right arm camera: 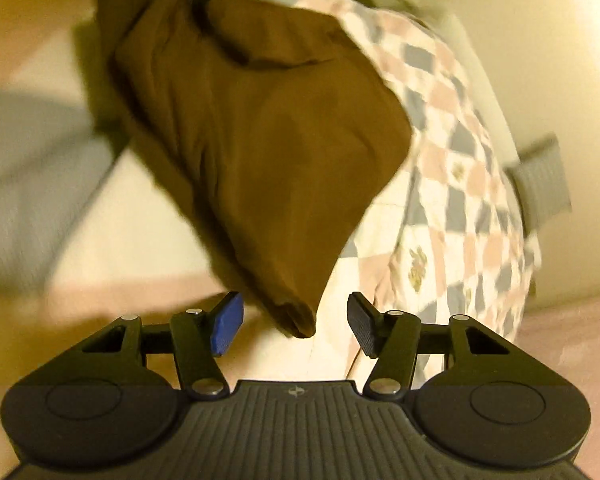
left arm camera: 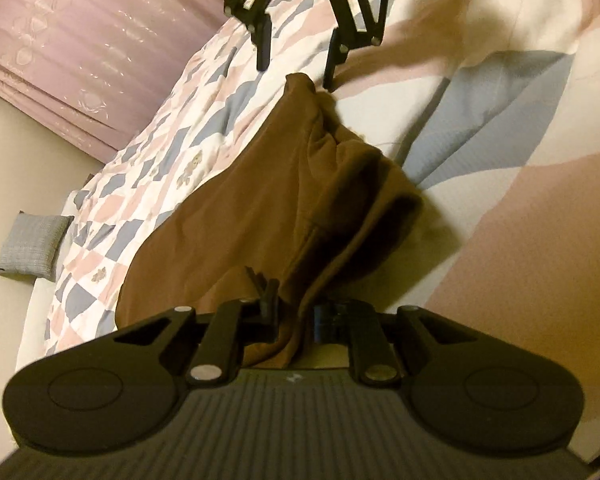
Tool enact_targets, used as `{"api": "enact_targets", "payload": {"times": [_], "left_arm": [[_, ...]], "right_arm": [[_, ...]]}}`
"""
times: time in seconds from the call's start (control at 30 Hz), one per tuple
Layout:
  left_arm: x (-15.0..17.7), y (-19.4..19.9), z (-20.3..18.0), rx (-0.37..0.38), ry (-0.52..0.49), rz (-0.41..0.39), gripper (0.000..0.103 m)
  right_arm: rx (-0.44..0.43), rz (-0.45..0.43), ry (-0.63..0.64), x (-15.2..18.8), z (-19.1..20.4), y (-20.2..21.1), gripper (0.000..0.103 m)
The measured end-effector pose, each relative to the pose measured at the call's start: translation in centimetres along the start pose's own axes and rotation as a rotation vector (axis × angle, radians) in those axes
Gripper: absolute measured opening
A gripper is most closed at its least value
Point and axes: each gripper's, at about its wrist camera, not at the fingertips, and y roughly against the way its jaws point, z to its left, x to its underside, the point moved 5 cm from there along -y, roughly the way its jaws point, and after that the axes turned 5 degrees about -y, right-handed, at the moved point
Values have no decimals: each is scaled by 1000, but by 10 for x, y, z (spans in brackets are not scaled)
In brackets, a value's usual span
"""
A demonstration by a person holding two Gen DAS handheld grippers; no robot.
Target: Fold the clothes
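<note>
Garment (left arm camera: 236, 216) lies on the quilt (left arm camera: 172, 152), running between the two grippers. Left gripper (left arm camera: 296, 316) at its near end, right gripper (left arm camera: 296, 64) at its far end. Cushion (left arm camera: 32, 244) off the quilt's left edge.

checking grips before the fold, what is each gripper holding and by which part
Left gripper is shut on the brown garment at its near edge. Right gripper is open, holding nothing.

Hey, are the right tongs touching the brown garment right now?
Apart. The right wrist view shows the right tongs open, with the brown garment corner hanging between the fingers and pale bedding visible on both sides of it.
</note>
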Motion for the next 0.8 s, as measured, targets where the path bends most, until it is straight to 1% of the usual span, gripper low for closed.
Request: {"api": "enact_targets", "payload": {"times": [0.1, 0.13, 0.2, 0.23, 0.27, 0.3, 0.33, 0.37, 0.4, 0.47, 0.5, 0.57, 0.6, 0.67, 0.73, 0.8], "left_arm": [[-1, -1, -5, -15, -21, 2, 17], [-1, -2, -7, -23, -31, 4, 21], [0, -6, -11, -30, -47, 10, 22], [1, -8, -12, -29, -51, 13, 20], [1, -10, -11, -17, -48, 13, 11], [1, -10, -8, -2, -35, 7, 11], [1, -8, -2, 8, -9, -1, 10], [1, -4, 7, 21, 38, -10, 10], [1, 0, 22, 39, 114, -17, 10], [4, 9, 50, 77, 268, -30, 10], [7, 12, 69, 101, 361, -35, 10], [16, 16, 106, 142, 556, -47, 10], [26, 16, 125, 166, 670, -53, 10], [51, 11, 160, 205, 902, -55, 10], [83, 2, 189, 230, 1130, -45, 10], [121, -19, 210, 246, 1318, -16, 10]], "right_arm": [[11, -45, 140, 7, 6, -17, 56], [15, -52, 164, 8, 7, -21, 56], [5, -57, 192, 9, 9, -28, 55], [-5, -58, 214, 11, 9, -32, 50], [-30, -57, 232, 12, 12, -34, 41], [-61, -47, 251, 12, 12, -35, 13], [-82, -41, 260, 11, 7, -33, 10], [-102, -34, 269, 9, 3, -31, 8], [-143, -29, 245, 3, -13, -27, 6], [-225, -17, 196, -9, -45, -18, 6], [-268, -6, 177, -16, -59, -13, 6], [-362, 19, 142, -35, -102, -13, 6], [-390, 20, 133, -45, -122, -14, 6], [-443, 29, 111, -73, -166, -34, 6], [-472, 25, 80, -101, -201, -59, 6], [-493, 15, 36, -128, -227, -94, 6]]}}
